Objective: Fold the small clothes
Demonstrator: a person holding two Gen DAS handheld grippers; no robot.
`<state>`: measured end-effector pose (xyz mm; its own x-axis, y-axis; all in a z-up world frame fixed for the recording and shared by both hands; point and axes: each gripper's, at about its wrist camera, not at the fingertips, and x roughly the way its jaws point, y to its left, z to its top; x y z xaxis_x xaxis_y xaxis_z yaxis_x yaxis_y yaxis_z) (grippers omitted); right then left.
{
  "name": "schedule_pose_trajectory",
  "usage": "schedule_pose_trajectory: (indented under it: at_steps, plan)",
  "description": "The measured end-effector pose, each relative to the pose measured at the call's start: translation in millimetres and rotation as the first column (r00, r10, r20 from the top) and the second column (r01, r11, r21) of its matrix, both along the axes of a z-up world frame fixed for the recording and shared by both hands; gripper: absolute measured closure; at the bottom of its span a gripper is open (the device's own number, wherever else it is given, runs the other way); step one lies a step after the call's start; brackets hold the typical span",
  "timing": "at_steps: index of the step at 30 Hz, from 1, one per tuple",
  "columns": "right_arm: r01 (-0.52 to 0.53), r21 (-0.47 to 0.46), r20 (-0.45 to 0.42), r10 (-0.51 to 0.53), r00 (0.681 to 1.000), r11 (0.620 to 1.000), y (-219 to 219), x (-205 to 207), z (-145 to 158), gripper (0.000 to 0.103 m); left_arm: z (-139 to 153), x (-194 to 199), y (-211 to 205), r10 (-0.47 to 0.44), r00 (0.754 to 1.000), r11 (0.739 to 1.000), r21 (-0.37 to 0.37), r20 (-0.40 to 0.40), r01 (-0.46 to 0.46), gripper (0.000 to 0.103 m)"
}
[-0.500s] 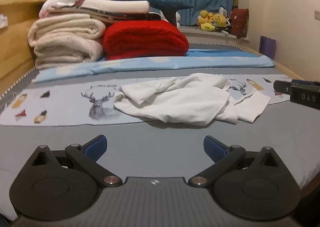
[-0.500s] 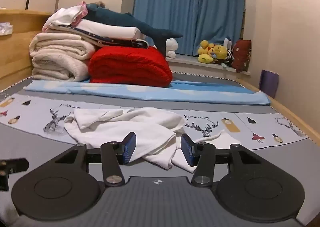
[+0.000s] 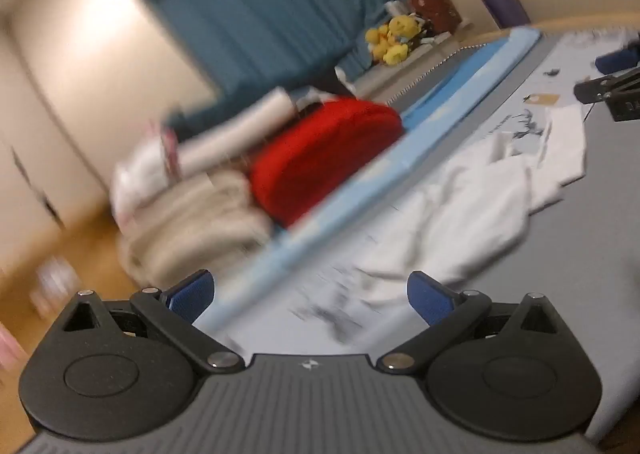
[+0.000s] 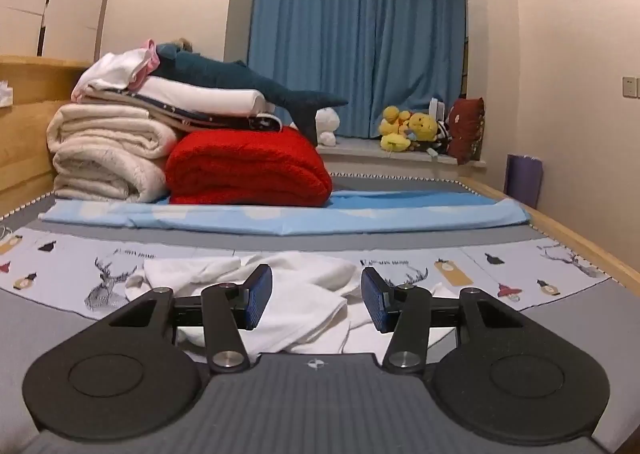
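A crumpled white garment (image 4: 304,302) lies on the grey bed over a deer-print strip; it also shows in the blurred, tilted left wrist view (image 3: 472,222). My right gripper (image 4: 317,300) is open, its blue pads low over the garment's near edge, with cloth showing between them. My left gripper (image 3: 310,294) is wide open and empty, rolled sideways, at the garment's left end. The right gripper's tip shows at the far right of the left wrist view (image 3: 612,94).
Folded cream blankets (image 4: 108,158), a red blanket (image 4: 248,166) and a plush shark (image 4: 240,82) are stacked at the bed's head. A light blue sheet (image 4: 280,214) lies across behind the garment. The wooden bed rail (image 4: 592,246) runs along the right.
My left gripper has rolled sharply and moved forward toward the garment's left end, blurring its view. My right gripper has moved closer over the garment and its jaws have opened wider.
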<state>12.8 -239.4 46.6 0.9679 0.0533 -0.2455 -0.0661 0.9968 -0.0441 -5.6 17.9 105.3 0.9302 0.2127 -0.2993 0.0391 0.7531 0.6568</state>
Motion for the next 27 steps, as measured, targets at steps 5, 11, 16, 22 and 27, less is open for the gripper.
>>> schedule_pose_trajectory:
  at_steps: [5,11,16,22,27]
  plan:
    - [0.000,-0.014,0.006,0.000,1.000,1.000,-2,0,2,0.051,45,-4,-2,-0.038,0.999,0.992,-0.117,0.004,0.038,0.000]
    - [-0.028,-0.018,-0.090,0.026,0.996,0.999,5,6,-11,0.050,11,-24,-22,-0.030,0.997,0.885,-0.466,-0.064,-0.004,0.000]
    - [-0.094,-0.077,-0.213,0.076,0.974,0.993,23,16,-28,0.050,-53,-13,-33,0.026,0.980,0.783,-0.606,-0.196,-0.142,0.000]
    - [-0.115,-0.055,-0.283,0.095,0.954,0.992,27,24,-30,0.046,-68,-5,-40,0.021,0.985,0.789,-0.602,-0.169,-0.120,0.000]
    - [-0.112,-0.046,-0.286,0.095,0.954,0.993,20,21,-36,0.041,-91,6,-33,0.059,0.978,0.742,-0.647,-0.199,-0.176,0.000]
